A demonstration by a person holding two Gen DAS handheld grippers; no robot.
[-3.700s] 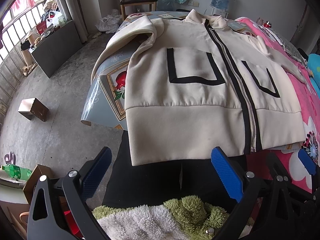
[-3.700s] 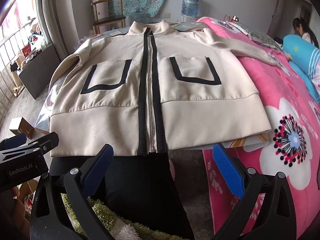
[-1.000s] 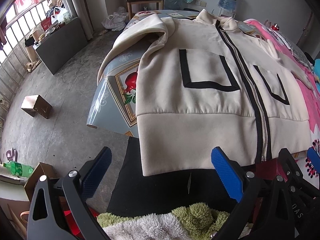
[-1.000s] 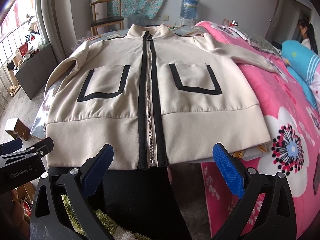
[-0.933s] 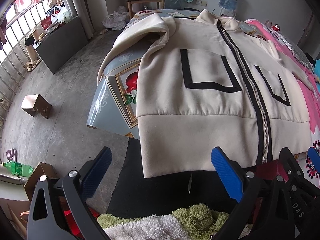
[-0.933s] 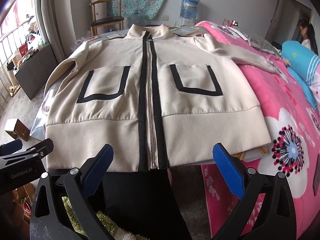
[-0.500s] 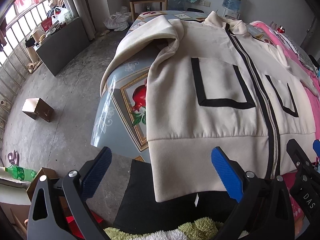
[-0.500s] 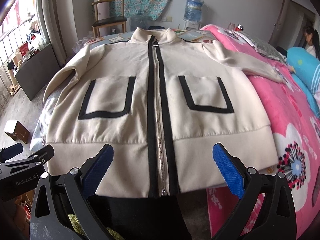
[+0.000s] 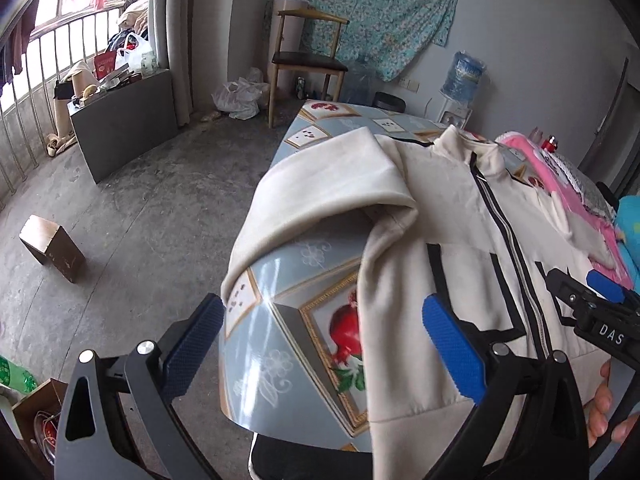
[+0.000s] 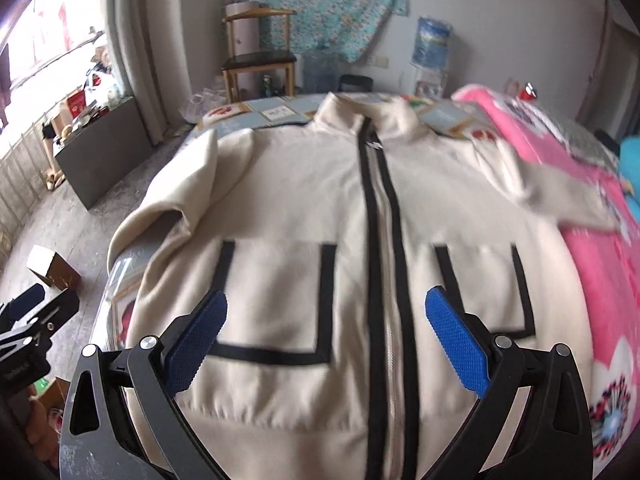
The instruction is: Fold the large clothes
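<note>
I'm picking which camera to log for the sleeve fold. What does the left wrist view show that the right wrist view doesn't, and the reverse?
Left wrist only: the pomegranate print on the tablecloth, and the sleeve draping over the table edge.
Right wrist only: both black-outlined pockets whole, left pocket and right pocket.
Both: the cream jacket, its zipper, the wooden chair, and an open tool, left tool and right tool.

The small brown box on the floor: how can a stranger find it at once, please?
Start at the table with the cream jacket; look toward the barred window. The brown box lies tipped and alone on bare concrete, apart from the dark grey cabinet nearer the window.
</note>
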